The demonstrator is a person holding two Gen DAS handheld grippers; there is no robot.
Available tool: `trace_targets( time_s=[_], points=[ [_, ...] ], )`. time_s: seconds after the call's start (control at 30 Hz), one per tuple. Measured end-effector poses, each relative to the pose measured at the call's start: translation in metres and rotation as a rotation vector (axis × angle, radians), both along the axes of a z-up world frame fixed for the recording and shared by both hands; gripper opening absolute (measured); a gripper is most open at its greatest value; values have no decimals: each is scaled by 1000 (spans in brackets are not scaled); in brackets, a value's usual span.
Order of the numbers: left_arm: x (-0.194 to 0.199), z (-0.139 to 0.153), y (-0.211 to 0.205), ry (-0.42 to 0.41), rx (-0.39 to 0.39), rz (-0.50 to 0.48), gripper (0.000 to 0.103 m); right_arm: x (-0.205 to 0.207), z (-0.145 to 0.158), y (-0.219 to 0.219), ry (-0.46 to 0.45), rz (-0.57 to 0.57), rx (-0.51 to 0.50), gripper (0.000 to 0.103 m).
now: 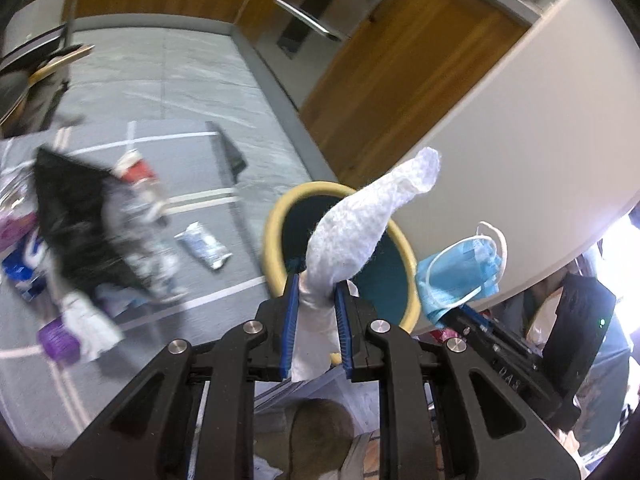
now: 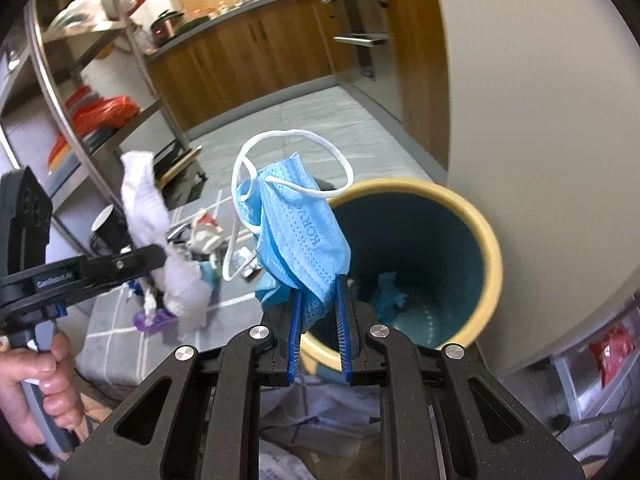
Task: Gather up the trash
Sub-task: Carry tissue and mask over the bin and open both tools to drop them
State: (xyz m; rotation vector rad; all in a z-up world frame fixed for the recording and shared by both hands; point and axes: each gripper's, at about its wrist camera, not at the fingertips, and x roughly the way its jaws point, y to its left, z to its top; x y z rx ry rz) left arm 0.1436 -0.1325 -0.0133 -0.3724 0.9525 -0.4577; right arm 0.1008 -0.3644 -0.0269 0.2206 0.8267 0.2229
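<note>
Blue face mask [image 2: 298,236] and white paper tissue [image 1: 352,232] carried toward yellow-rimmed bin [image 2: 492,240], at 1 o'clock of right hand-held gripper [image 2: 318,300].
Best brought fully over the bin mouth before letting go, loose ear loops included. Right hand-held gripper nearly closed, pinching mask; left hand-held gripper [image 1: 318,292] nearly closed, clamping tissue.

A grey rug with thin white lines [image 1: 192,160] lies on the grey tiled floor [image 1: 160,68], and a round bin with a cream rim and teal inside [image 2: 494,248] stands at its edge. On the rug, well apart from the bin, lie a crumpled silver-white wrapper [image 1: 204,246], a purple ridged plastic piece [image 1: 56,338], a black plastic bag [image 1: 76,224] and a red-and-white crushed cup [image 1: 134,168]. A small blue scrap [image 2: 386,294] lies on the bin's bottom.
</note>
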Motion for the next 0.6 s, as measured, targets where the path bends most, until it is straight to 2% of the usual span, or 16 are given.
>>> trace_targets(
  time_s=[0.27,0.6],
  points=[
    [31,-5,-49,-13,14,-59,17,9,-7,-5,21,-32,-34,17],
    [52,-31,-69,28,24,-78,17,23,-33,-13,105,-65,-58,17]
  ],
)
